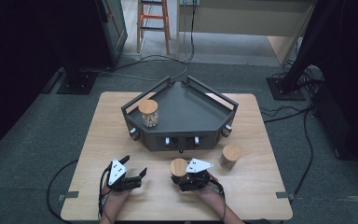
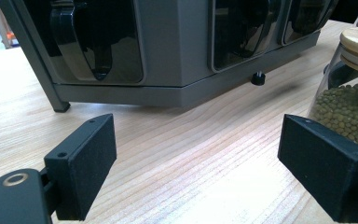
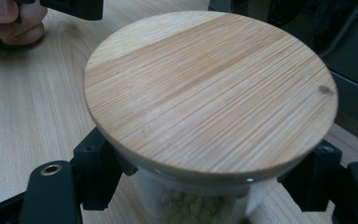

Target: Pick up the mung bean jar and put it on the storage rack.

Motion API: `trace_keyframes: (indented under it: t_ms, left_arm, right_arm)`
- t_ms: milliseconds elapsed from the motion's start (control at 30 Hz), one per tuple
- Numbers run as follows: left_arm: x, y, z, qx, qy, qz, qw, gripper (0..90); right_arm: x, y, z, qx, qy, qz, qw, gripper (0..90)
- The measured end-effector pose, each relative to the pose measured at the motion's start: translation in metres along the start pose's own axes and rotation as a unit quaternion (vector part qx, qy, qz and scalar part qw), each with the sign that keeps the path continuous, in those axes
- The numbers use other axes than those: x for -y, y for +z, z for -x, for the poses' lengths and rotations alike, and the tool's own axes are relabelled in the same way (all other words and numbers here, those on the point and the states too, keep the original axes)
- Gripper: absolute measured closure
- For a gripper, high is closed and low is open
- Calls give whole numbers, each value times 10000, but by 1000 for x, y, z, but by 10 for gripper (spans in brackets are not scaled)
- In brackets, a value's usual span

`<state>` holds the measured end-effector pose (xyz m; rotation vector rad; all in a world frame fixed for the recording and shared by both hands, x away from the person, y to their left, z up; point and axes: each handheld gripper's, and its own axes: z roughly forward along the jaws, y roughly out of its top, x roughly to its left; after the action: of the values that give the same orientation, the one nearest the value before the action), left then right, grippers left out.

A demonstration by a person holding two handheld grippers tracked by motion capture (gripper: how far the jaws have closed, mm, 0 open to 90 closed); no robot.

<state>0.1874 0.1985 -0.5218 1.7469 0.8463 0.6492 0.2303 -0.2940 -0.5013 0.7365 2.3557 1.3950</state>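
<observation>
The right gripper [image 1: 182, 176] squeezes the jar [image 3: 209, 88] near the front of the table [image 1: 256, 196], so lift it straight up and slowly toward the tray [image 1: 186, 112], while the left gripper [image 1: 135, 165] waits wide open.

dim surrounds, even overhead light

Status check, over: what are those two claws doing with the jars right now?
Right gripper shut on near jar. Left gripper open, empty. Tray ahead, one jar already on it.
</observation>
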Motion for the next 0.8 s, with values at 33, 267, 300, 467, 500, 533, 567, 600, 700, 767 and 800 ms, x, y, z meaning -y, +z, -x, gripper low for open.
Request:
trace_keyframes:
  t_ms: [33, 267, 300, 467, 500, 533, 567, 600, 700, 767, 800]
  left_arm:
    - [0, 0, 0, -4, 0, 0, 10000, 114]
    - [0, 0, -1, -7, -51, 5, 10000, 114]
    - [0, 0, -1, -7, -64, 12, 10000, 114]
    - [1, 0, 0, -13, -53, 15, 10000, 114]
    - [0, 0, 0, -14, -52, 13, 10000, 114]
    - [0, 0, 0, -15, -58, 13, 10000, 114]
    - [1, 0, -1, -15, -70, 22, 10000, 114]
    - [1, 0, -1, -11, -87, 25, 10000, 114]
    - [1, 0, -1, -6, -115, 30, 9999, 114]
    - [1, 0, -1, -6, -115, 27, 9999, 114]
    - [1, 0, -2, -5, -113, 25, 9999, 114]
  right_arm:
    - [0, 0, 0, 5, 3, 0, 10000, 249]
    - [0, 0, -3, 87, 9, 17, 10000, 252]
    - [1, 0, -3, 102, 20, 19, 9999, 252]
    - [0, -1, -4, 203, 94, 2, 9997, 252]
    - [0, -1, -4, 198, 117, -5, 9997, 253]
    - [-1, -1, -3, 179, 140, -5, 9997, 252]
    - [-1, -2, -3, 171, 150, -5, 9997, 253]
    - [-1, -2, -3, 177, 148, -8, 9997, 253]
    - [-2, -2, -5, 194, 100, -2, 9998, 253]
    - [-2, -2, -6, 182, 68, -4, 9998, 253]
    - [-3, -3, -7, 190, 45, -20, 9998, 253]
